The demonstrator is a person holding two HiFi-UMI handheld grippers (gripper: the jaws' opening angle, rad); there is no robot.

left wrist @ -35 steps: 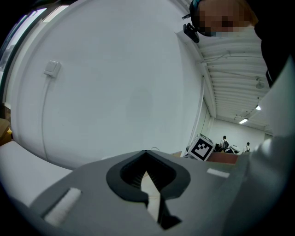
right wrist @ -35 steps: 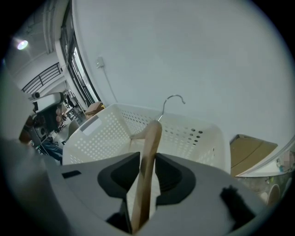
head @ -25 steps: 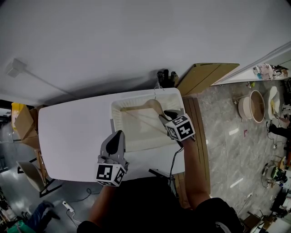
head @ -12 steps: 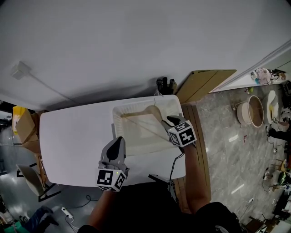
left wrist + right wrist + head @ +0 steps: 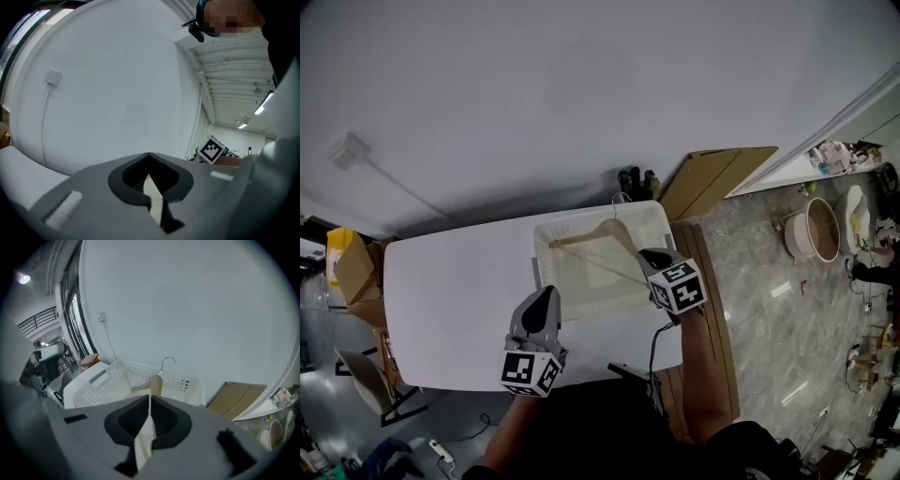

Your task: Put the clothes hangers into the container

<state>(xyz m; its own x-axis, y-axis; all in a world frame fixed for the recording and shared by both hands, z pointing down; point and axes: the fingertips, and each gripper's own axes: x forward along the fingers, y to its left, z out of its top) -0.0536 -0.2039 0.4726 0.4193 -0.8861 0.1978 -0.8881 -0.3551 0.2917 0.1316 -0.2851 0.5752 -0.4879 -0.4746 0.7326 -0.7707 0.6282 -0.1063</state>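
A white perforated plastic basket (image 5: 546,274) is set at the far right corner of the white bench (image 5: 450,291), its long side along the far edge. A pale wooden clothes hanger with a metal hook (image 5: 617,228) is found inside the basket, lying toward the basket's far right part. One wooden arm is stretched along the far wall of the basket, while the other arm is run toward the bench's right edge. The hook is seen at the basket's far rim.

The right tool (image 5: 645,255) is held above the near right part of the basket, close to the bench's right edge, and is pointed down toward the hanger. Its jaws have just been closing and are now brought together with nothing caught between them. In the right gripper view the hanger (image 5: 152,384) is seen beyond the tips of the tool (image 5: 150,397), apart from them, inside the basket (image 5: 117,380).

The left tool (image 5: 546,292) is held over the near edge of the bench, about midway along it and just beside the basket's near left corner. Its jaws (image 5: 149,155) are clenched on nothing.
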